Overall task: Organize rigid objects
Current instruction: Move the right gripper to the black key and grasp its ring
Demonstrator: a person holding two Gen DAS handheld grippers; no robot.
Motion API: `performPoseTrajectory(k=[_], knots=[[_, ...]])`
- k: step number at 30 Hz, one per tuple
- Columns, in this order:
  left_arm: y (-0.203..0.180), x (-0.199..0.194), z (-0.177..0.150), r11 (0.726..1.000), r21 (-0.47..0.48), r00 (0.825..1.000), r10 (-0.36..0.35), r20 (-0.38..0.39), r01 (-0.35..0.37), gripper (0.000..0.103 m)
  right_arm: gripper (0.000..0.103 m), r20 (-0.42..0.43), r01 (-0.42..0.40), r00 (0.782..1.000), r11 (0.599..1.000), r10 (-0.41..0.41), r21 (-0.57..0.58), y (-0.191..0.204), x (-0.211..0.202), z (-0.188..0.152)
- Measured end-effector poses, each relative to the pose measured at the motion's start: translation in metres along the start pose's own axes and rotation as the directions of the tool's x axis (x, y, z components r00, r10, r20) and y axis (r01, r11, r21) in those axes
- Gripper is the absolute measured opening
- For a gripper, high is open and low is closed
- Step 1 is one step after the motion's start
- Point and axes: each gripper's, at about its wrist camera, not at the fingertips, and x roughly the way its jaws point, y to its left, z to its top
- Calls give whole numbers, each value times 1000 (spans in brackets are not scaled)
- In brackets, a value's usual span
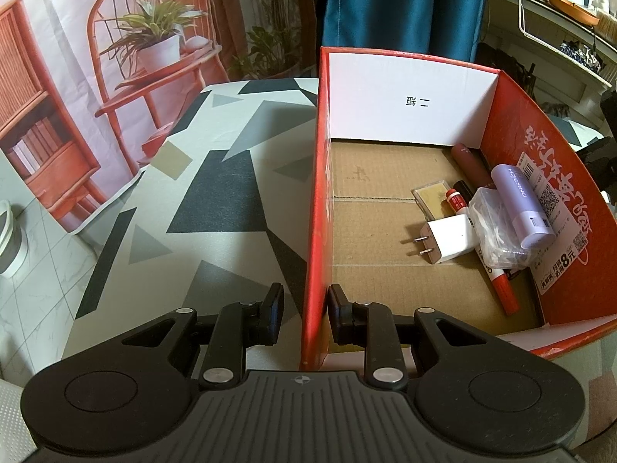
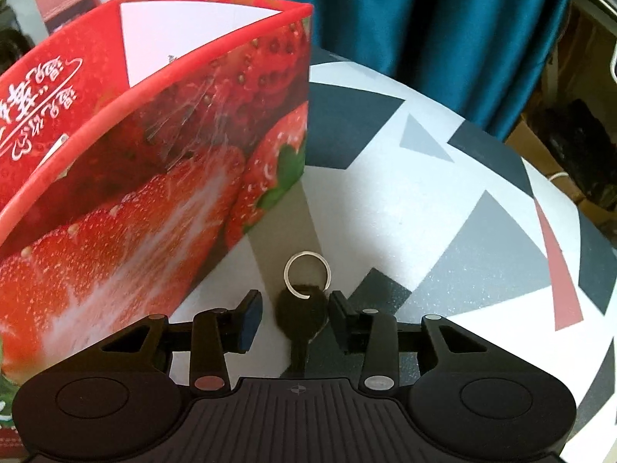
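A black-headed key with a silver ring lies on the patterned table, just right of the strawberry-printed red box. My right gripper straddles the key head. Its right finger touches the head, while a gap shows at the left pad. My left gripper stands narrow astride the box's left wall near the front corner, one finger outside and one inside. In the box lie a white plug, a purple tube, a red marker and several other small items.
A teal curtain hangs behind the table. The table's rim curves away at the right, with dark clutter beyond it. A printed backdrop with a chair stands left of the table. A white bucket sits on the floor.
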Motion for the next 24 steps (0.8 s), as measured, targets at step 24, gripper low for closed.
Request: performPoseTrajectory(k=[24], knots=[[0, -1, 0, 1000, 2, 1000, 0, 1, 0, 27, 26, 129, 121, 988, 943, -84, -309, 46, -44, -8]])
